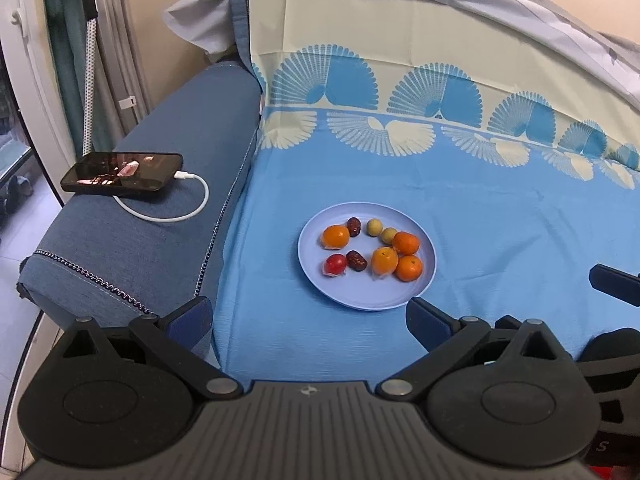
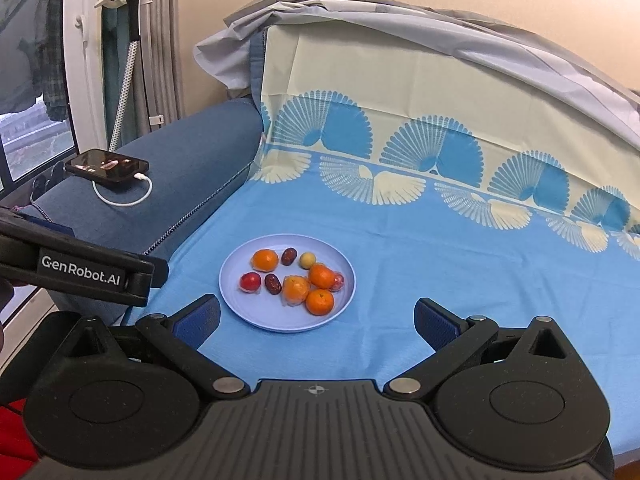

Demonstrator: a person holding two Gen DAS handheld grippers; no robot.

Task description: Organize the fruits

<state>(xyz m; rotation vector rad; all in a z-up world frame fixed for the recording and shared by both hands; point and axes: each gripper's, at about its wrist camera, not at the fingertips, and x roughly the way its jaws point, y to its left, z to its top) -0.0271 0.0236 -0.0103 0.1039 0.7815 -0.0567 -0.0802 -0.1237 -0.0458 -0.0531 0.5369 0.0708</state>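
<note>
A pale blue plate point(image 1: 360, 298) point(image 2: 256, 316) lies on the blue patterned cloth. On it sit several oranges point(image 1: 409, 268) point(image 2: 320, 302), a red tomato point(image 1: 335, 264) point(image 2: 250, 281), two dark red dates point(image 1: 356, 260) point(image 2: 273, 283) and small yellow-green fruits point(image 1: 375, 226) point(image 2: 307, 260). My left gripper point(image 1: 310, 322) hovers open just short of the plate, nothing between its fingers. My right gripper point(image 2: 316, 322) is open too, over the plate's near rim, empty. The left gripper's body shows at the left of the right wrist view.
A black phone point(image 1: 122, 174) point(image 2: 107, 166) on a white charging cable rests on the blue sofa armrest point(image 1: 168, 216) to the left. A cream and blue cloth drapes the backrest point(image 1: 400, 40). A window and a pole stand far left.
</note>
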